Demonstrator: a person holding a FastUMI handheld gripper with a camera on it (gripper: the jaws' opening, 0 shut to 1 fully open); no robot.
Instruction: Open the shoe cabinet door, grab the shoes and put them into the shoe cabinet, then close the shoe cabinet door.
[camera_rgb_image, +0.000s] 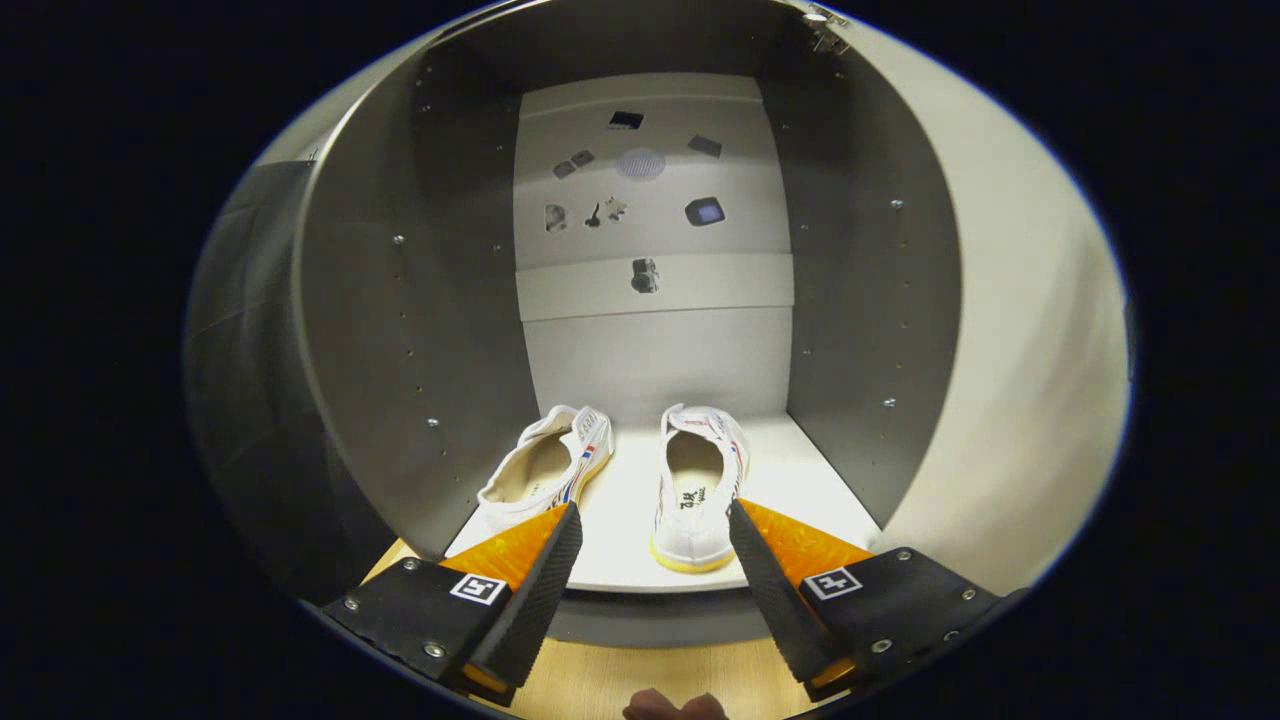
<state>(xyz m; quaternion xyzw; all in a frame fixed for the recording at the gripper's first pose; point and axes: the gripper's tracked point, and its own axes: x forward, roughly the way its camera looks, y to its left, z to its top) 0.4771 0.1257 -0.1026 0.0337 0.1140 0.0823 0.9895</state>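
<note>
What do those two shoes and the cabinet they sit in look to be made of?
The shoes look like white canvas, matte and soft-edged, with a yellowish rubber-like sole rim. The cabinet looks like smooth grey laminated board, with rows of shelf-pin holes and screws; it could be painted. The gripper hangs open before them.

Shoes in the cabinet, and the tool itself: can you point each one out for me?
Left shoe (545, 470): gripper view, on its insole.
Right shoe (695, 490): gripper view, on its insole.
Tool (655, 525): gripper view, midway between its open fingertips, holding nothing.
</note>
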